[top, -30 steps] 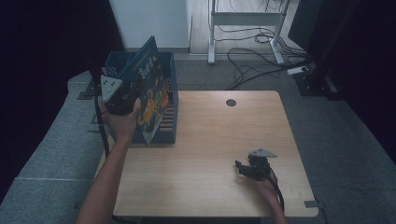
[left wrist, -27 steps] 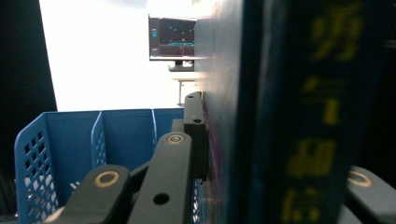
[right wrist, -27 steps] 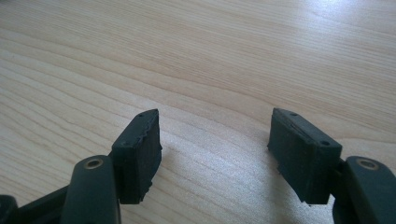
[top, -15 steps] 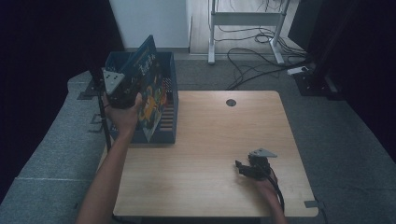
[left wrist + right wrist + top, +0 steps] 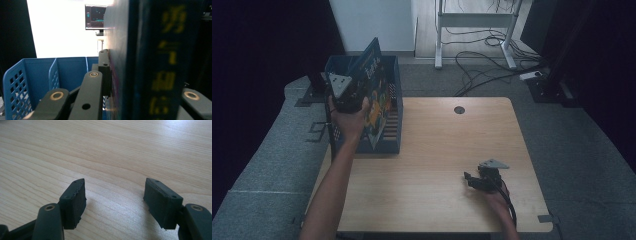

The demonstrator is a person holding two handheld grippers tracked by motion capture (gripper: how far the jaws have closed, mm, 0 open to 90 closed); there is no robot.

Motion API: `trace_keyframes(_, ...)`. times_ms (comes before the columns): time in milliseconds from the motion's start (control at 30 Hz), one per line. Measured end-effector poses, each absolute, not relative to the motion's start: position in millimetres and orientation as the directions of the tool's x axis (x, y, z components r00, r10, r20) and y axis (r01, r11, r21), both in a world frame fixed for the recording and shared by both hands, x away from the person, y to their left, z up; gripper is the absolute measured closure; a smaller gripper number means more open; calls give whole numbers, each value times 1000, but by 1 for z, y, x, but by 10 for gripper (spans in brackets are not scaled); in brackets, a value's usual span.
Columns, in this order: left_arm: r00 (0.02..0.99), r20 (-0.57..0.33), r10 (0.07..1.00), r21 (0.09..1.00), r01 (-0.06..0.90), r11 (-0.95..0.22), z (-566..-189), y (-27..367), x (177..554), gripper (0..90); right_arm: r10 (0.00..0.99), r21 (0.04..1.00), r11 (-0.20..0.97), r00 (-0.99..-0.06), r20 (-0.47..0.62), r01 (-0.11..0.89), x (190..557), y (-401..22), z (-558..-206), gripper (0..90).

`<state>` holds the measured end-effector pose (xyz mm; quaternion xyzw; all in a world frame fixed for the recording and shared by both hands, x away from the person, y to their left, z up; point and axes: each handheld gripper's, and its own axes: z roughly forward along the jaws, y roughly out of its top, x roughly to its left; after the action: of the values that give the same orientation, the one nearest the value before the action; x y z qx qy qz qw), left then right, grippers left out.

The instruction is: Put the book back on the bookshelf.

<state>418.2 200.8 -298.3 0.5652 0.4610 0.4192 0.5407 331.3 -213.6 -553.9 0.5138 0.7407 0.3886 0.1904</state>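
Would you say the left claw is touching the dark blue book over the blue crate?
Touching: in the left gripper view, the left claw clamps the book, one jaw flat against its cover, above the blue crate.

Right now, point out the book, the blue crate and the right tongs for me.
book (image 5: 373,70), high view, on its dark blue cover above the crate.
blue crate (image 5: 393,131), high view, on its right-hand wall beside the table.
right tongs (image 5: 115,195), right gripper view, midway between the two open tips over the wood.

Book (image 5: 374,95) stands in crate (image 5: 393,145) at table's (image 5: 437,165) left.
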Motion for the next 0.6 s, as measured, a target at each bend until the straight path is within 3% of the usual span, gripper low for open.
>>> trace_keyframes(600,218,-23,976,998,70,8,-308,184,443,817,912,771,187,-400,96,609,330,-211,-554,327)
